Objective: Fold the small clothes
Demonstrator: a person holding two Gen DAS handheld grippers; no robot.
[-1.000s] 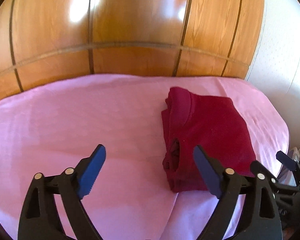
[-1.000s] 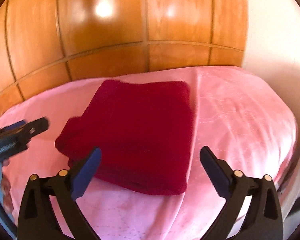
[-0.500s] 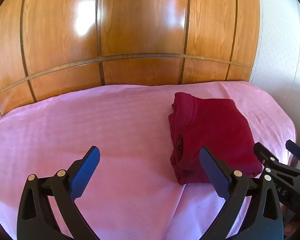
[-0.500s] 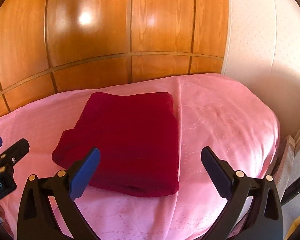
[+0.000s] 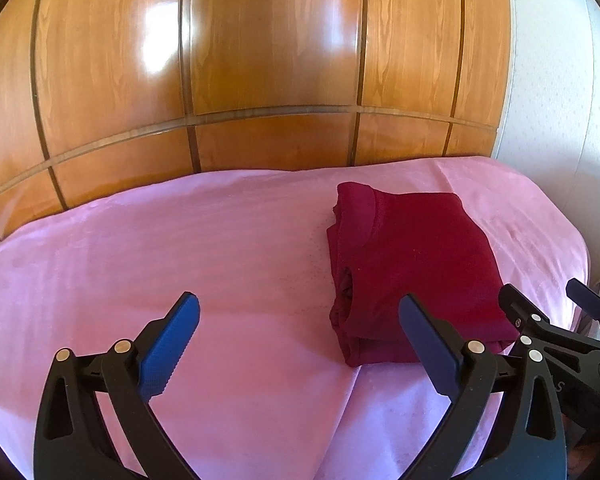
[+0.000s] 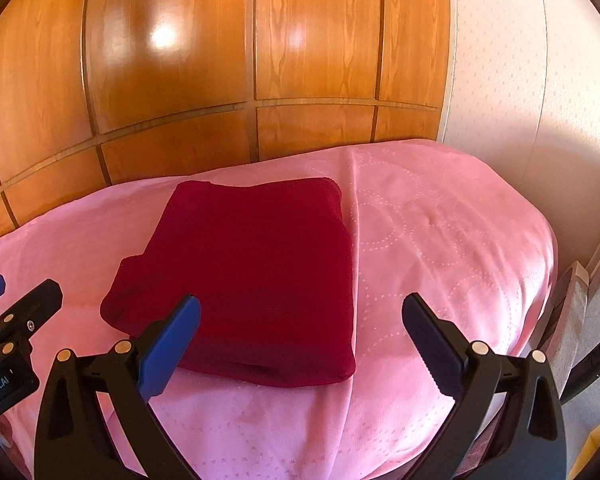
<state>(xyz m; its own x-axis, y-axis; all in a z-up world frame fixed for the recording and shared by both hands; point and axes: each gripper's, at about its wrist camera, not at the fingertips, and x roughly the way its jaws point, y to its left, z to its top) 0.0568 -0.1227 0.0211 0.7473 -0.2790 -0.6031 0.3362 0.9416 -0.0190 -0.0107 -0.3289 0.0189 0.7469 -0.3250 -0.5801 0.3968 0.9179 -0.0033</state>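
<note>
Garment: one dark red garment (image 5: 416, 272), lying folded into a compact rectangle on the pink bedspread (image 5: 180, 248), sitting toward the bed's right side, between the headboard edge and the near edge.
Handling: appearing soft, light and limp; judged likely to sag and unfold if lifted by a single layer.
Where to hold: judged best pinching through all layers at the thick folded near edge, or at two near corners at once.
Loose side: layered edges and a ribbed band are showing along the garment's left side in the left wrist view.
Left gripper (image 5: 300, 340): hanging wide open over the near edge of the bed, holding nothing.
Right gripper (image 6: 300, 340): hanging wide open just short of the garment's near edge, holding nothing.
Count: garments one; grippers two; bedspreads one.
Backdrop: wooden panelled wall (image 5: 268, 60) is standing behind the bed.
</note>
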